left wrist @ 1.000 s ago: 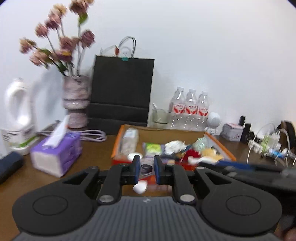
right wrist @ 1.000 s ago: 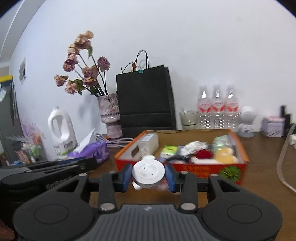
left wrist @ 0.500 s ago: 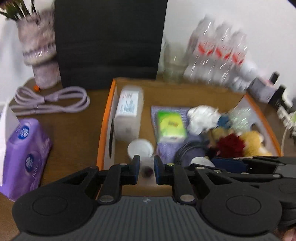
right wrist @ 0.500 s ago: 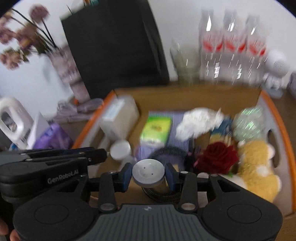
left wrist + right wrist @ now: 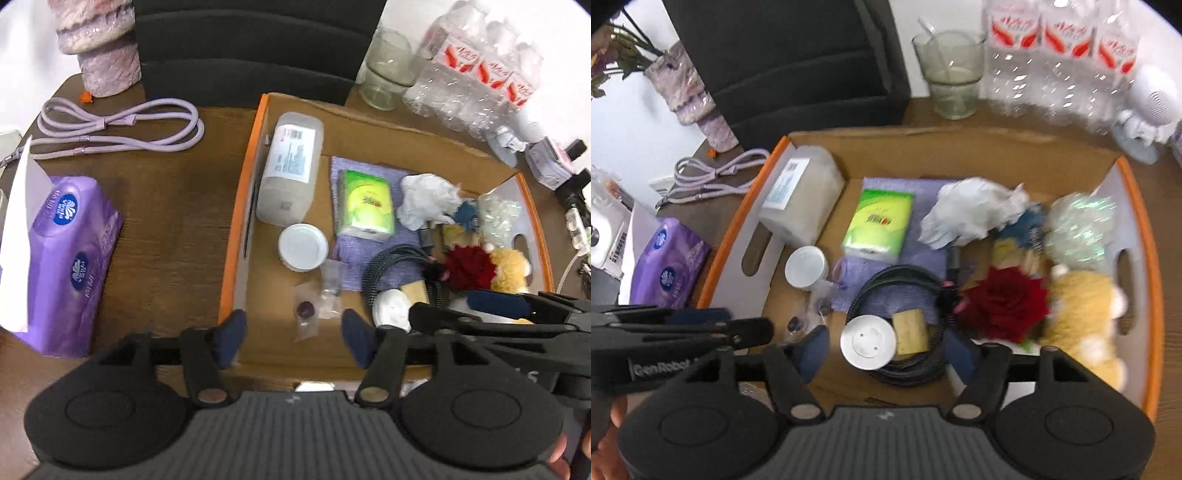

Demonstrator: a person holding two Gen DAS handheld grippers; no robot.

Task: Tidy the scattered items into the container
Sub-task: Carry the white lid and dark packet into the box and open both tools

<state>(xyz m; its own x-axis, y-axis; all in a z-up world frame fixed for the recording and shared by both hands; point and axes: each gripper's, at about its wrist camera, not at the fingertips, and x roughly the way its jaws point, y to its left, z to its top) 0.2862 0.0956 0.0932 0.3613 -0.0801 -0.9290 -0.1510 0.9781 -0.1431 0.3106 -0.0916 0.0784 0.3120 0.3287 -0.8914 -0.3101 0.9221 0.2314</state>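
Your left gripper (image 5: 291,328): fingers now spread wide, nothing between them. Half a second ago they were pinched on a small clear packet; that clear packet (image 5: 306,314) with a dark spot in it now lies on the box floor just ahead of the fingertips, lower centre of the left view. Release made.

Your right gripper (image 5: 882,347): fingers likewise apart, where a moment ago they clamped the white round disc. The white round disc (image 5: 868,346) now sits between the open fingers, resting on the coiled black cable (image 5: 905,317), lower centre of the right view. It looks let go, though contact with the pads is hard to rule out.

Both grippers have dropped from a level look across the tabletop to a steep look down into the cardboard box (image 5: 369,125), which fills mid-frame. Already inside: translucent bottle (image 5: 290,168) at its left wall, white lid (image 5: 303,246), green tissue pack (image 5: 365,201) on a purple cloth, crumpled white paper (image 5: 971,212), red rose (image 5: 1004,302), yellow plush (image 5: 1082,299).

Reading: both carried items are delivered. Outside the box, purple tissue pack (image 5: 70,258) and lilac cable (image 5: 122,127) lie at the left on the tabletop (image 5: 170,206); whether you count those as scatter, you must decide.
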